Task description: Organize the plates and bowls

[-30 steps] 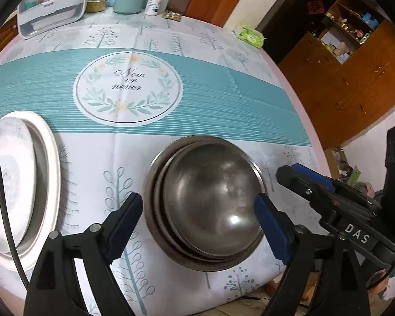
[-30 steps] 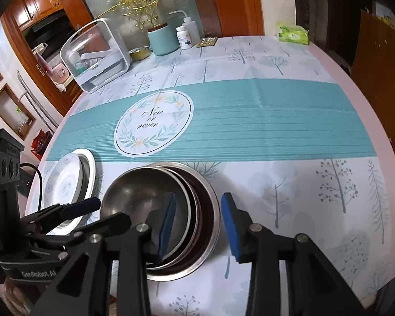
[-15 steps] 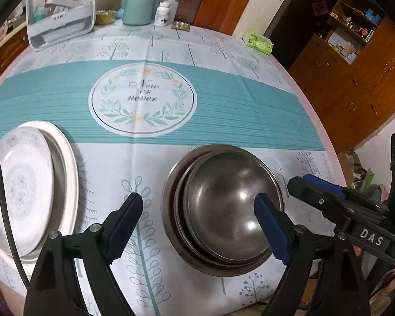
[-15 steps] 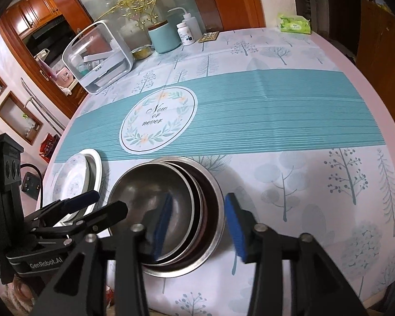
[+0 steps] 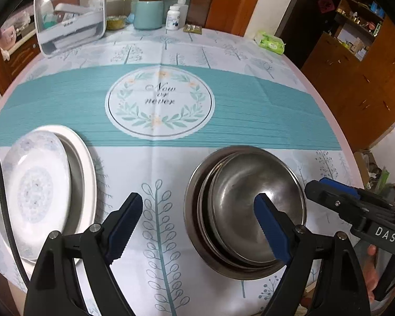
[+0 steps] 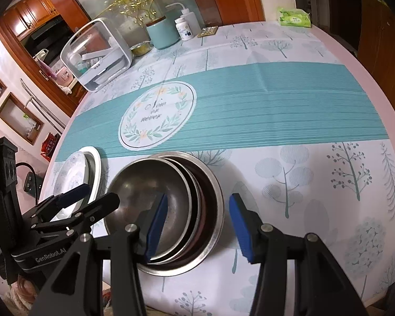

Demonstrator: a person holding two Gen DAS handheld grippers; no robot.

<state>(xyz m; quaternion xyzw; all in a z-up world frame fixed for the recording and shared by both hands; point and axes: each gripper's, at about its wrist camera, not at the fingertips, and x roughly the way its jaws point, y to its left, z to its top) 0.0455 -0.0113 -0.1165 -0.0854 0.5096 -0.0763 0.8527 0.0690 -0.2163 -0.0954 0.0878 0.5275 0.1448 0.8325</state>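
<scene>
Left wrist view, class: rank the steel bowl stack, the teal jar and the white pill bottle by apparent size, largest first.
1. Steel bowl stack, though it sits nearest the camera.
2. Teal jar.
3. White pill bottle.

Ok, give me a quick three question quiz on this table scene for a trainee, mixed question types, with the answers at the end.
1. True or false: the left tool is shut on a plate.
2. Multiple choice: the steel bowls are A) spread apart, B) nested in one stack, C) upside down.
3. Short answer: what lies on top of the plate stack at the table's left edge?

Key:
1. False: both its fingers stand apart over the tablecloth, holding nothing. The right tool is open too.
2. B.
3. A white plate with a pale blue pattern, sitting tilted in the larger white plate.
</scene>
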